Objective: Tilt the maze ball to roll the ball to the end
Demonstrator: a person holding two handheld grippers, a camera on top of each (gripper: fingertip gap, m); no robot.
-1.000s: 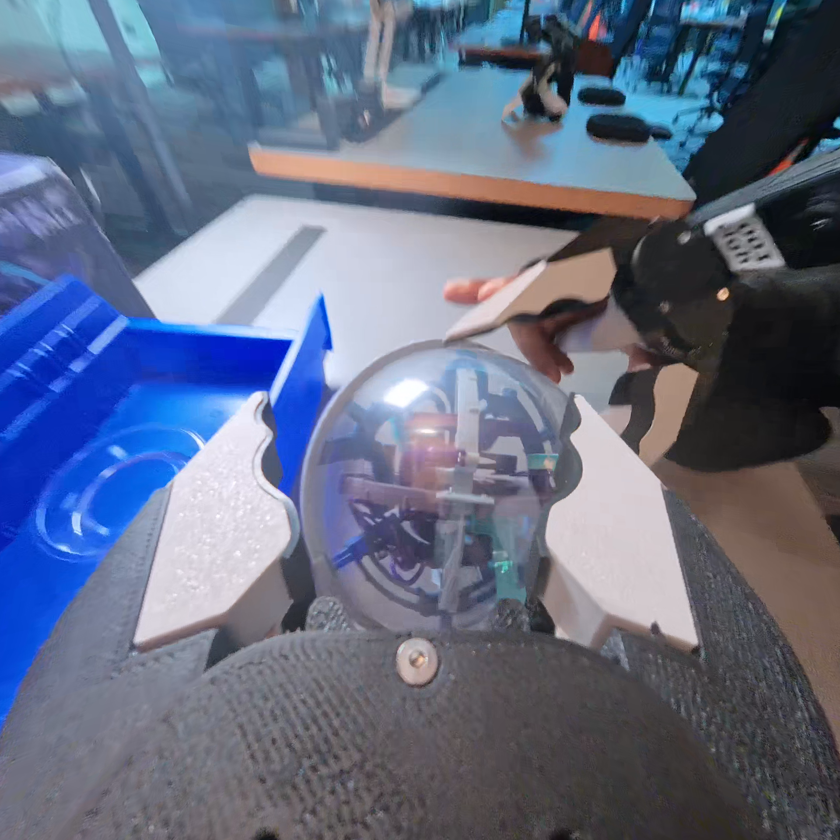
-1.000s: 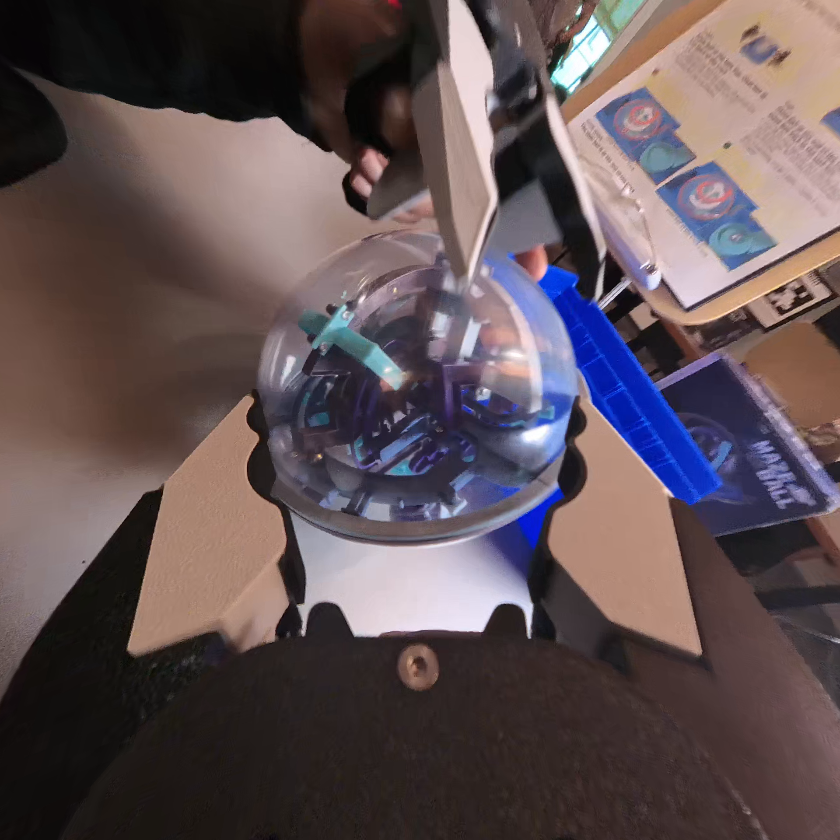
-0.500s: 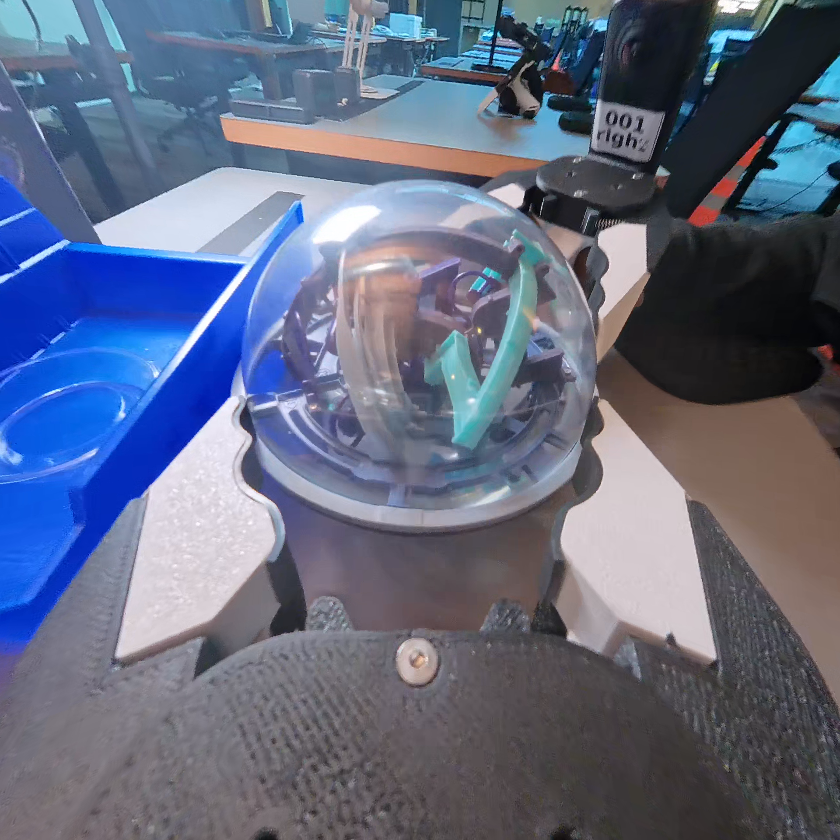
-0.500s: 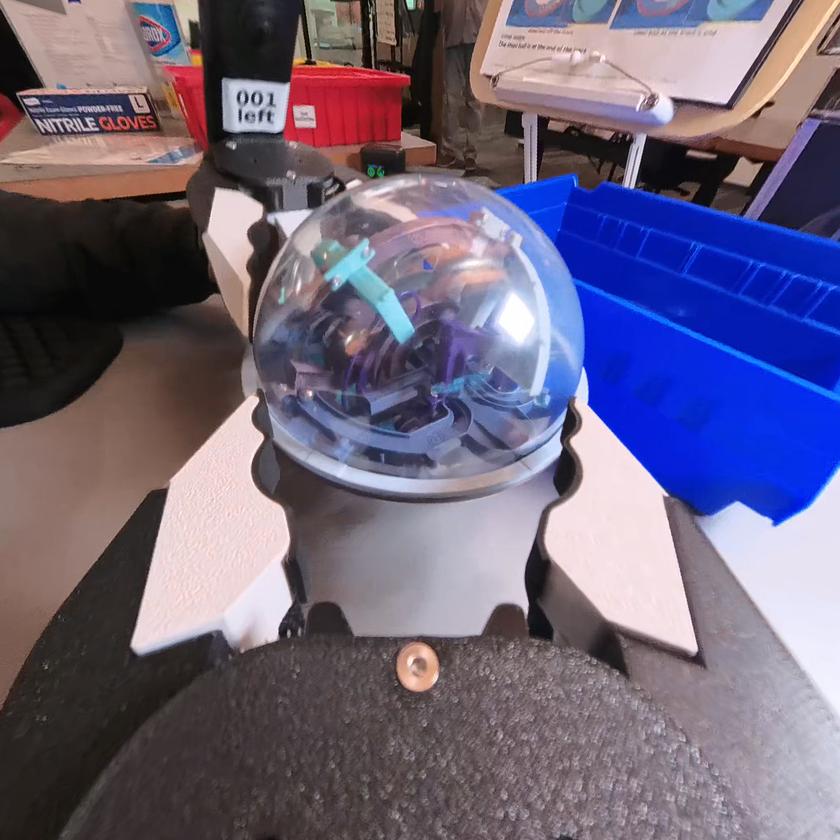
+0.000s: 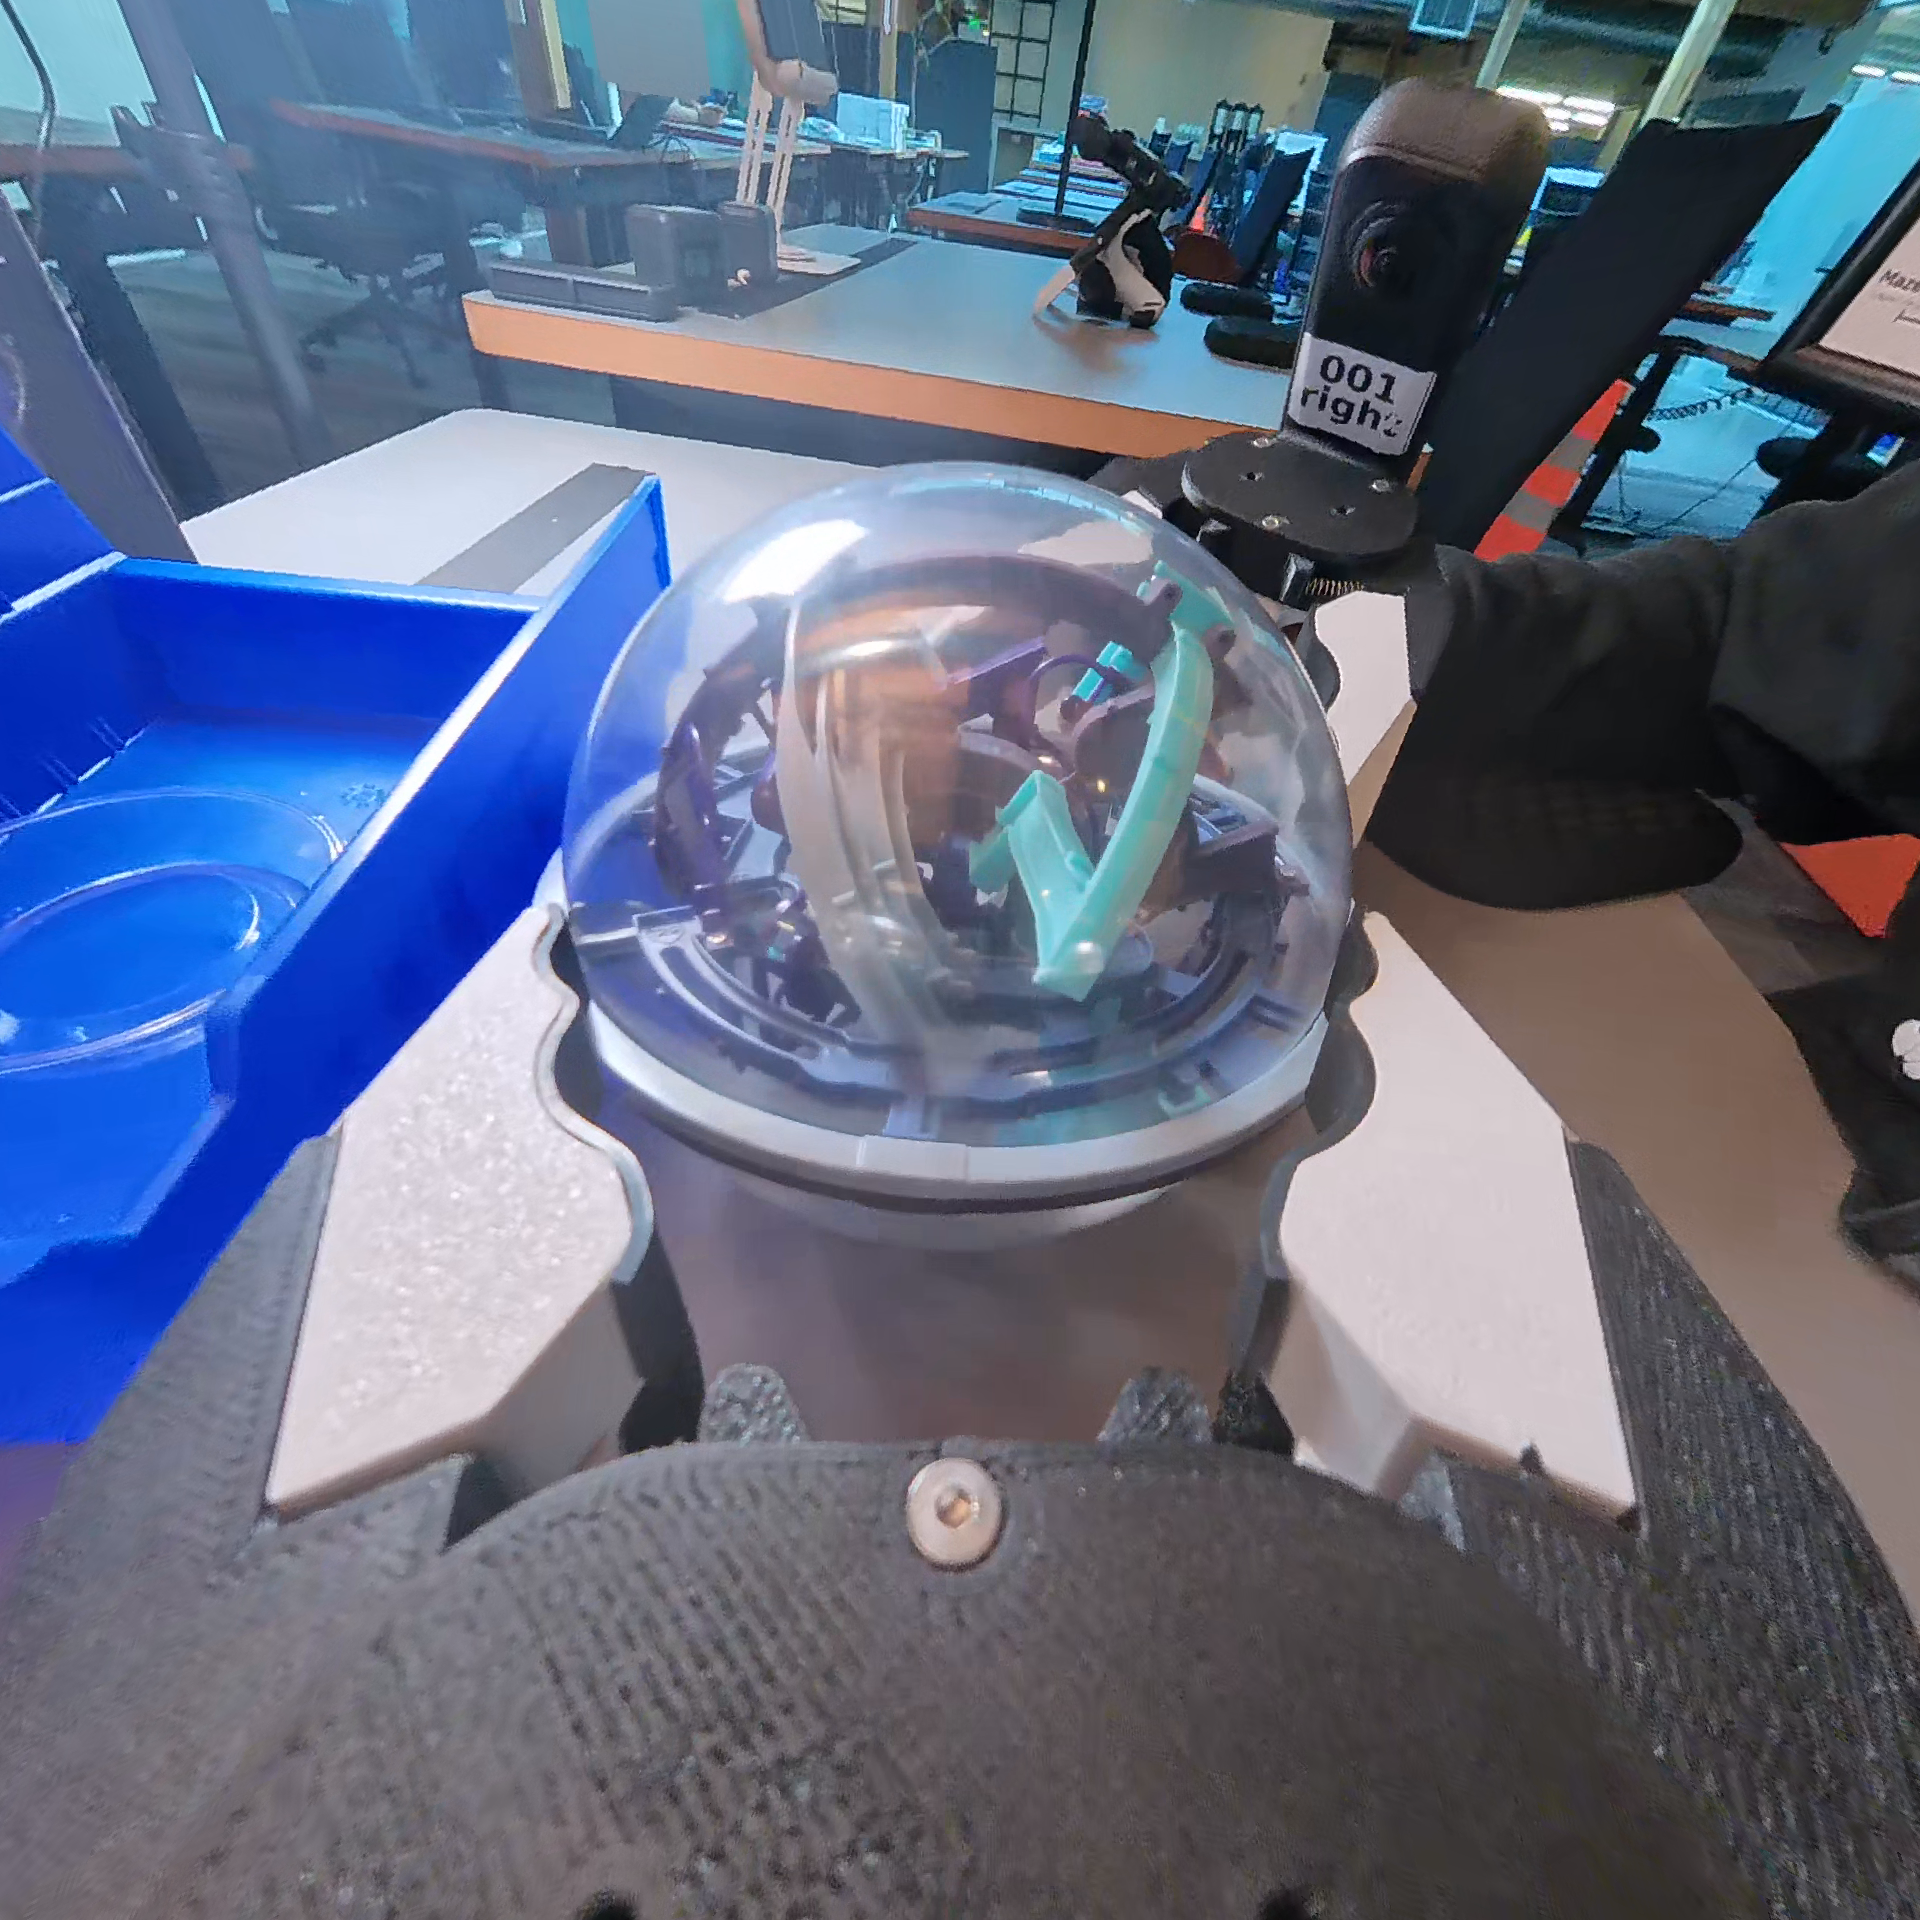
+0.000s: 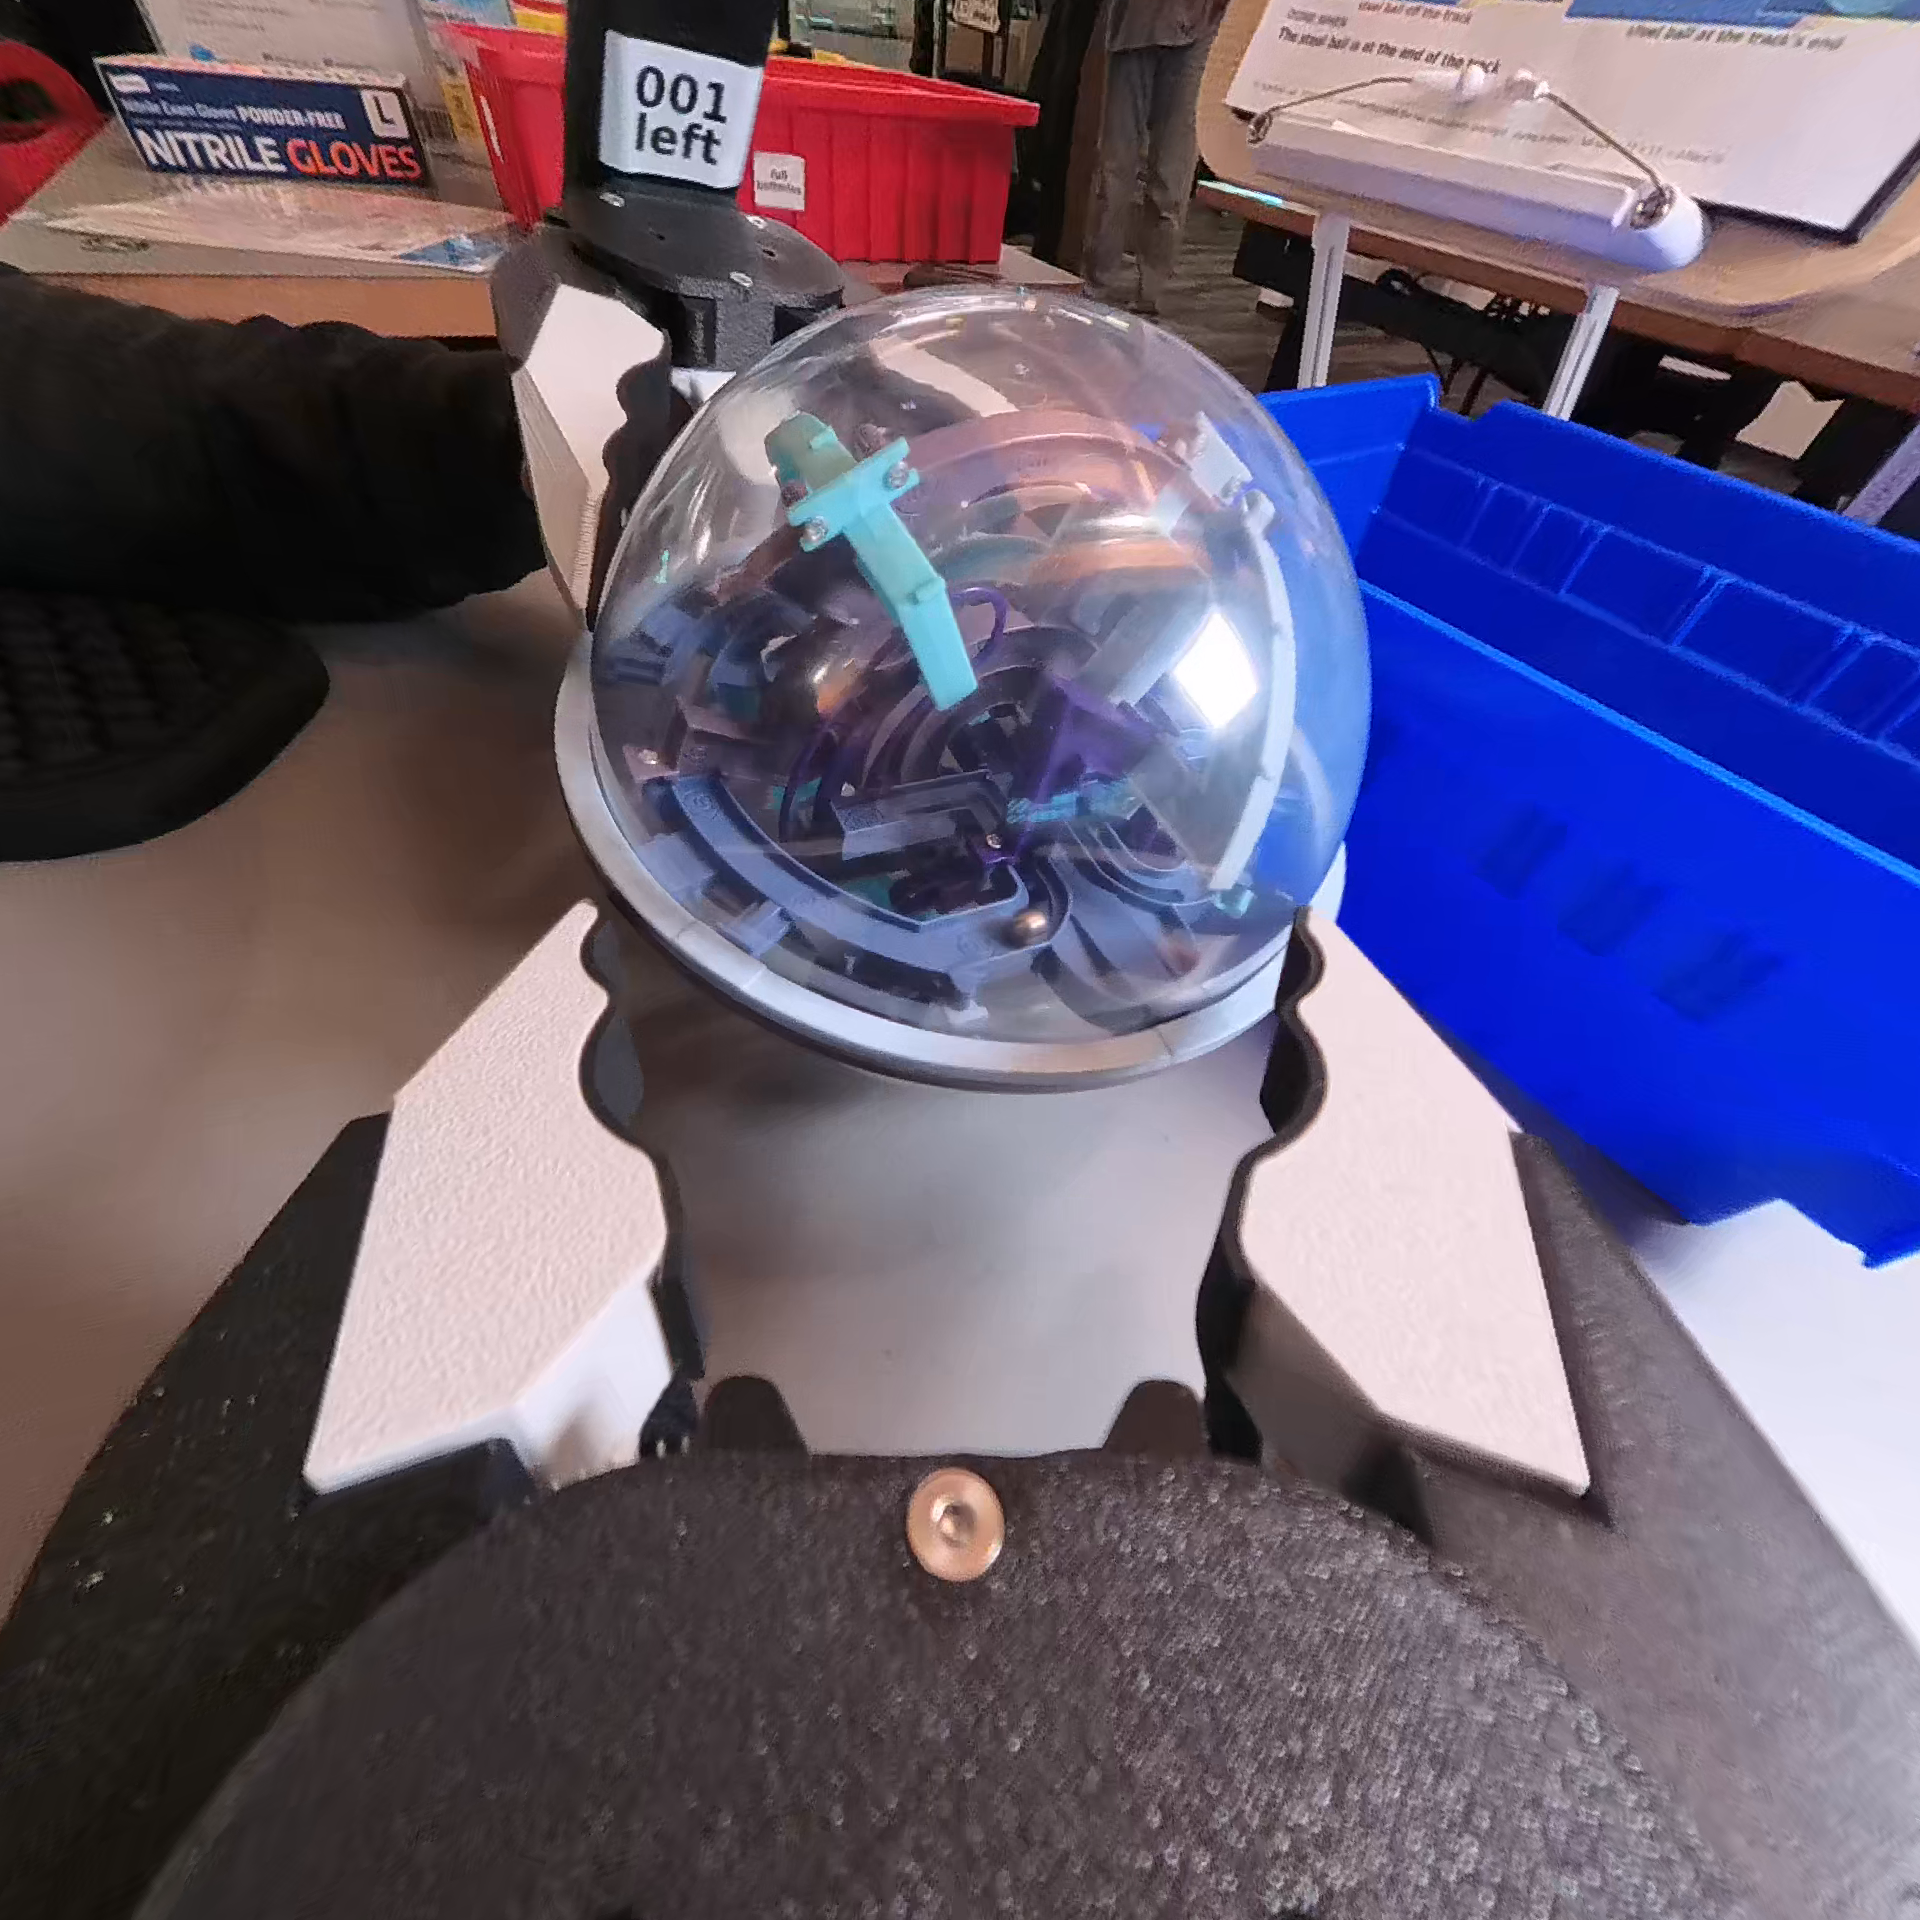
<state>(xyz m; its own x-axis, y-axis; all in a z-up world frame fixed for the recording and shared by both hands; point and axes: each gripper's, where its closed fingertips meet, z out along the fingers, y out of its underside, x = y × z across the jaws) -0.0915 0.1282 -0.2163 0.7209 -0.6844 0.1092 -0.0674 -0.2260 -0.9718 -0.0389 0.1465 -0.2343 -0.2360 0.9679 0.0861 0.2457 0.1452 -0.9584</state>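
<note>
Maze ball (image 5: 956,831): a clear sphere with purple, grey and teal tracks inside, sitting between both pairs of tongs, just above the tabletop (image 6: 260,987); whether it touches the surface cannot be told.
Left tongs (image 5: 951,1039): spread wide around the sphere, the notched inner edges of the white fingers (image 5: 457,1174) meeting its grey equator band on either side, holding it.
Right tongs (image 6: 940,997): likewise wide, gripping the same band from the opposite side; in the left wrist view they show behind the sphere, with a dark-gloved hand (image 5: 1621,727) on them.
Small ball (image 6: 1029,923): a metallic bead low in the maze, near the band on the side facing the right tongs.
Tilt: the band slopes in the right wrist view, its left end higher.
Blue bin (image 6: 1662,831): just beside the sphere, on the tabletop, a clear plastic dish (image 5: 135,935) lying in it.
</note>
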